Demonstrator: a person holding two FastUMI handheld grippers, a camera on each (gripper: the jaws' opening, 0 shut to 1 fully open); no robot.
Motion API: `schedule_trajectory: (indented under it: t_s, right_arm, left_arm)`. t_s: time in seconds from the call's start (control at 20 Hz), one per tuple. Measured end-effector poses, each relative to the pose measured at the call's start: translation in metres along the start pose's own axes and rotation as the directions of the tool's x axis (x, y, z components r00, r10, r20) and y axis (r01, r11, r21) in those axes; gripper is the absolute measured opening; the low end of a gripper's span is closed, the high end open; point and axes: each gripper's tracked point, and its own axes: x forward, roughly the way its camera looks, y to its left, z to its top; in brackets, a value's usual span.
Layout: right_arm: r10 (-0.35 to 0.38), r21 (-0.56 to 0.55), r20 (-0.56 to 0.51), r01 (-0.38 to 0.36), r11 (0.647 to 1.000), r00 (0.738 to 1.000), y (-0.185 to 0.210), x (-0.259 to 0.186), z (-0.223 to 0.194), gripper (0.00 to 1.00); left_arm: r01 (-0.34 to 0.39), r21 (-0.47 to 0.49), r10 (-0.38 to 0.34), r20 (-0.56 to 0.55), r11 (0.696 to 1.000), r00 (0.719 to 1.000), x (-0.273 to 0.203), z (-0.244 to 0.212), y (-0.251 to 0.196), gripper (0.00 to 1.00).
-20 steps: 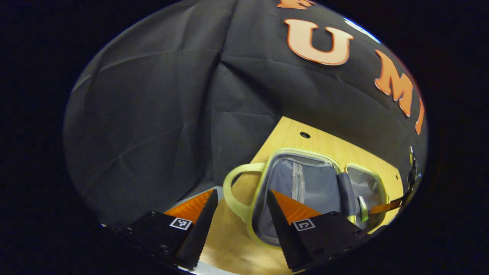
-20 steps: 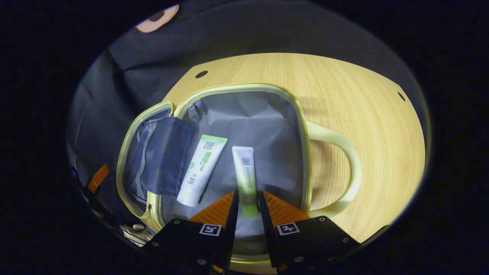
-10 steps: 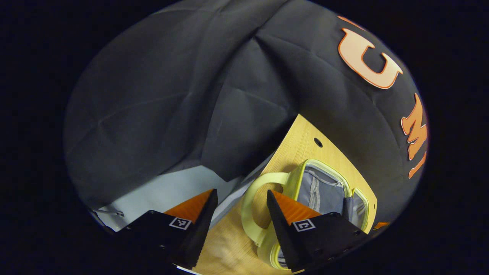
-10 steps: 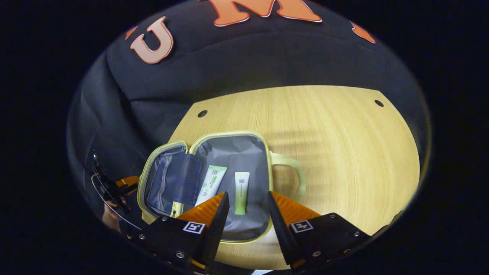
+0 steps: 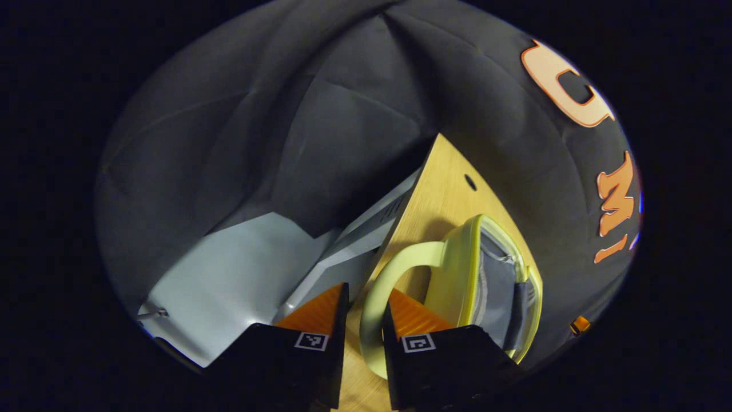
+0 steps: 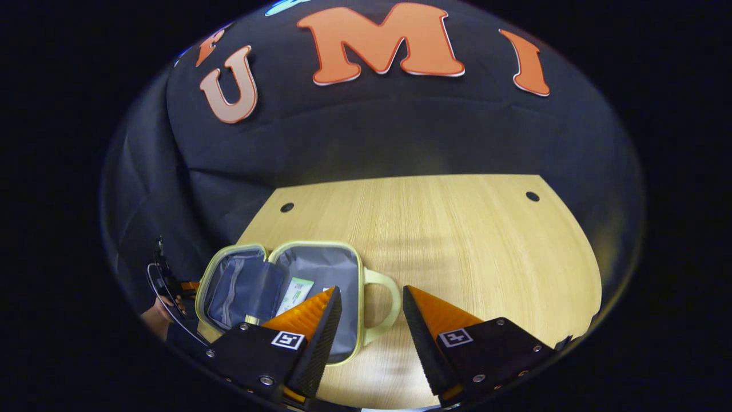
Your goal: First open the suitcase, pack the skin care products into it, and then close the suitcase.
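The pale yellow-green suitcase (image 6: 349, 257) lies open on the wooden table (image 6: 457, 229), grey lining up. A white tube with a green label (image 6: 296, 290) lies in its right half, partly hidden behind my right finger. My right gripper (image 6: 369, 294) hangs open above the right half's handle (image 6: 392, 300) and holds nothing. In the left gripper view, my left gripper (image 5: 363, 306) is shut on the left half's handle (image 5: 394, 269), which runs between its fingers. That half of the suitcase (image 5: 457, 269) shows edge-on with its grey pocket (image 5: 497, 274). A hand with the left gripper (image 6: 166, 286) shows at the suitcase's left edge.
The table's left edge (image 5: 394, 234) runs close to the held handle, with a pale floor (image 5: 229, 269) below it. Small round holes (image 6: 532, 196) sit near the table's far corners. The black cloth wall stands behind the table.
My left gripper moved in and shut on the left handle. My right gripper let go of the small tube, opened, and pulled back and up from the suitcase.
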Motion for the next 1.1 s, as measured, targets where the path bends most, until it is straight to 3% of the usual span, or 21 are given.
schedule_trajectory:
  t_s: [0.05, 0.1, 0.3, 0.7, 0.9, 1.1]
  right_arm:
    - [-0.01, 0.002, 0.029, 0.01, 1.0, 1.0, -0.005, -0.003, 0.007, 0.71]
    - [-0.019, 0.006, 0.054, 0.019, 1.0, 0.998, -0.013, -0.004, 0.012, 0.71]
    - [-0.065, 0.02, 0.089, 0.064, 0.998, 0.994, -0.037, -0.008, 0.02, 0.75]
    - [-0.106, -0.028, 0.18, 0.112, 0.993, 0.978, -0.066, -0.033, 0.03, 0.76]
    - [-0.156, -0.053, 0.264, 0.176, 0.983, 0.952, -0.092, -0.049, 0.05, 0.87]
    - [-0.15, -0.051, 0.338, 0.177, 0.983, 0.929, -0.109, -0.048, 0.08, 0.9]
  left_arm:
    - [-0.016, -0.013, 0.017, 0.016, 1.0, 1.0, 0.004, 0.004, 0.004, 0.32]
    - [-0.004, -0.035, 0.006, 0.034, 0.999, 0.999, -0.004, 0.005, 0.003, 0.16]
    - [0.1, -0.072, -0.09, 0.123, 0.992, 0.988, -0.035, 0.021, -0.024, 0.12]
    - [0.201, 0.023, -0.2, 0.268, 0.979, 0.942, -0.111, 0.063, -0.104, 0.11]
    - [0.235, 0.106, -0.256, 0.302, 0.966, 0.918, -0.141, 0.072, -0.155, 0.11]
    - [0.252, 0.179, -0.299, 0.327, 0.951, 0.896, -0.166, 0.069, -0.207, 0.11]
